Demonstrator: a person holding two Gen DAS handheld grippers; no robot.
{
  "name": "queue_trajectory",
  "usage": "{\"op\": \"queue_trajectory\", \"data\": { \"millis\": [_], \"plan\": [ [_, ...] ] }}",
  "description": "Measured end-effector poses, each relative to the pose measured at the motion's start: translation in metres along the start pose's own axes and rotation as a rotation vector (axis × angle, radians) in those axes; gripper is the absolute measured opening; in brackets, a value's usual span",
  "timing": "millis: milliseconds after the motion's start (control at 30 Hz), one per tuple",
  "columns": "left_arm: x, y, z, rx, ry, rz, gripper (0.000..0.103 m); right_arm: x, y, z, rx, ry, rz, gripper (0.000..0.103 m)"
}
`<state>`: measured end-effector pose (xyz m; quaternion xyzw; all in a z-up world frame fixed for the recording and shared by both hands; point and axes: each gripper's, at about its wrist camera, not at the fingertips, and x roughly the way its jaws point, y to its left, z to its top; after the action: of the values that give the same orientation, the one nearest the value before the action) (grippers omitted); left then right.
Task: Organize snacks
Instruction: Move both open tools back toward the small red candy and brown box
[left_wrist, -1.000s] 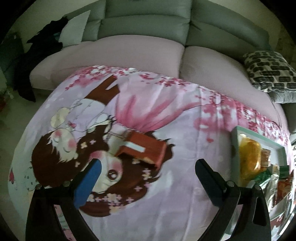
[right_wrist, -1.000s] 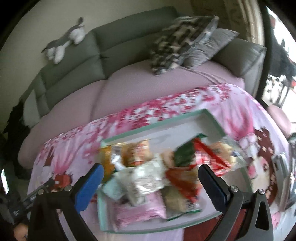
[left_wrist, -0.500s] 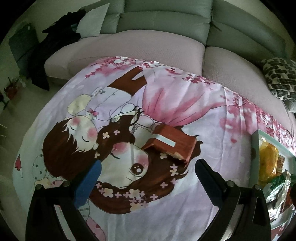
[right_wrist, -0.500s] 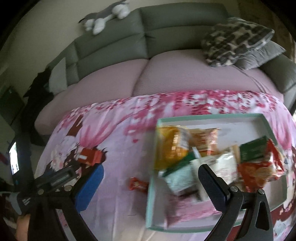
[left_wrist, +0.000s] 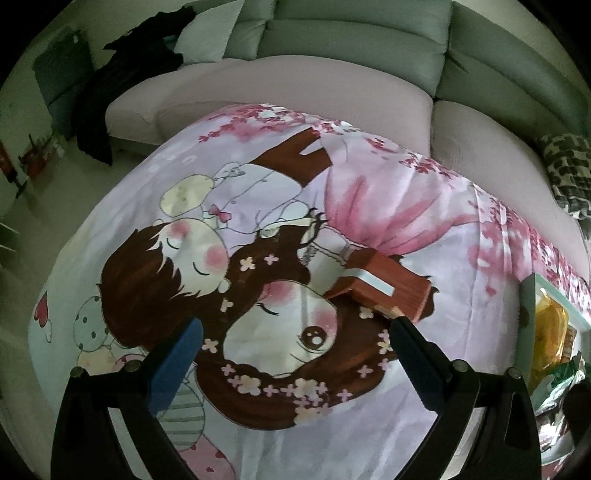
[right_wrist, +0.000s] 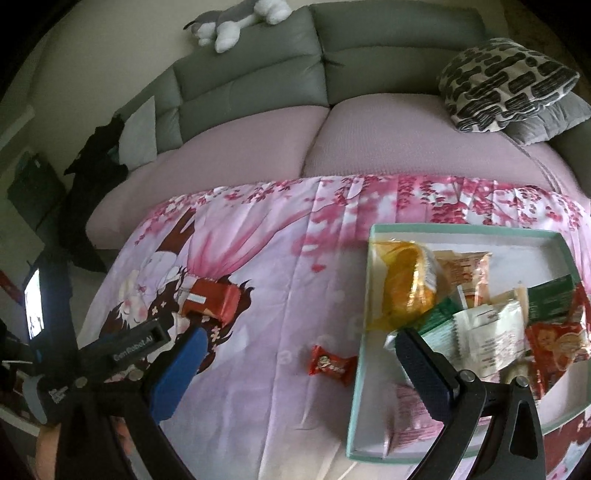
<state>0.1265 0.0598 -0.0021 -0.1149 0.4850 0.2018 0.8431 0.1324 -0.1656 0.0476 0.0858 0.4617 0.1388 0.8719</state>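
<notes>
A red snack box (left_wrist: 380, 286) with a pale stripe lies on the cartoon-print cloth (left_wrist: 369, 206), just beyond my open left gripper (left_wrist: 295, 330) and nearer its right finger. The right wrist view shows the same red snack box (right_wrist: 210, 297) at left, with the left gripper (right_wrist: 136, 347) right before it. A small red wrapped candy (right_wrist: 330, 365) lies loose on the cloth between the fingers of my open right gripper (right_wrist: 301, 350). A mint-green tray (right_wrist: 360, 384) on the right holds several snack packets, among them a yellow bag (right_wrist: 404, 288). Both grippers hold nothing.
A grey sofa with pink seat cushions (right_wrist: 258, 144) runs behind the cloth. A patterned pillow (right_wrist: 506, 85) lies at the right, a plush toy (right_wrist: 236, 18) on the backrest, dark clothing (right_wrist: 92, 177) at the left. The tray's edge (left_wrist: 528, 306) shows right in the left wrist view.
My left gripper has come closer to the red box. The right wrist view has swung left from the tray, bringing the loose red candy and the red box into sight.
</notes>
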Motion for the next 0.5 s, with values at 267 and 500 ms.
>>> {"op": "queue_trajectory", "data": {
  "millis": [267,500],
  "plan": [
    [0.003,0.014,0.004,-0.028,0.003,-0.020,0.101,0.007,0.016,-0.004,-0.031,-0.003,0.014,0.103],
    [0.006,0.030,0.007,-0.033,0.005,-0.023,0.101,0.020,0.022,-0.010,-0.026,0.021,0.009,0.103]
  ]
}}
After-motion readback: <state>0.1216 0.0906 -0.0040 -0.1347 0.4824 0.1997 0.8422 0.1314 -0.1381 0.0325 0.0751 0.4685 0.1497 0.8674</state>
